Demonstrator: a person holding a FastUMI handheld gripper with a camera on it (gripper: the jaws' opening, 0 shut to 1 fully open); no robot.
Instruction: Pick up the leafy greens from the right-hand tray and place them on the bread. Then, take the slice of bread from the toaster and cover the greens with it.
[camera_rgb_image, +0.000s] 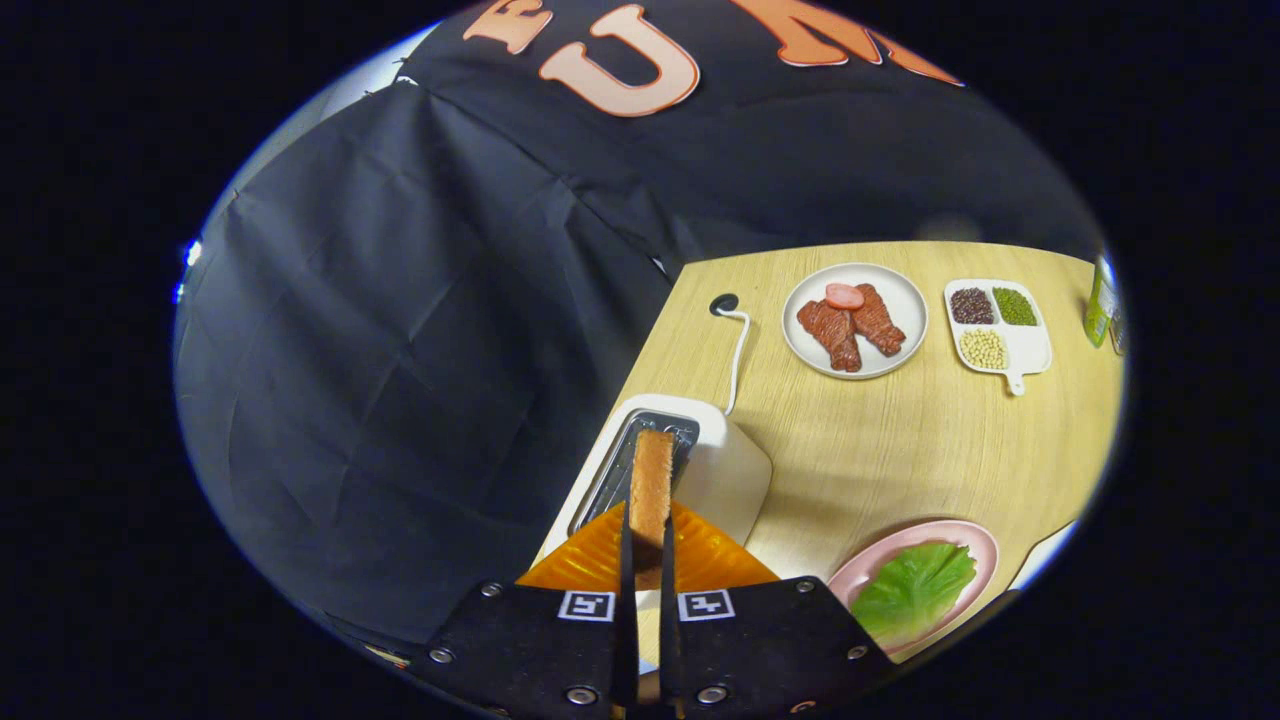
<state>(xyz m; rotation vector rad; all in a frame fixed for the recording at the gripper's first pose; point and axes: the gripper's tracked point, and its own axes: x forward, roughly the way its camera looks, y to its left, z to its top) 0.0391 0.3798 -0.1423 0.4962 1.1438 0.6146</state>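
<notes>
while the gripper (648, 545) clamps the bread slice (651, 485) edge-up above the toaster (715, 470), the lettuce leaf (915, 590) lies near right.

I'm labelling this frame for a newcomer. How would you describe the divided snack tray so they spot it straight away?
Start at the wooden table, far beyond the gripper, whose jaws are shut on the bread slice over the toaster. Beside the round white plate of meat sits the divided tray. Unlike the round plates, it is squarish with a small handle and three heaps: dark, green, pale.
</notes>
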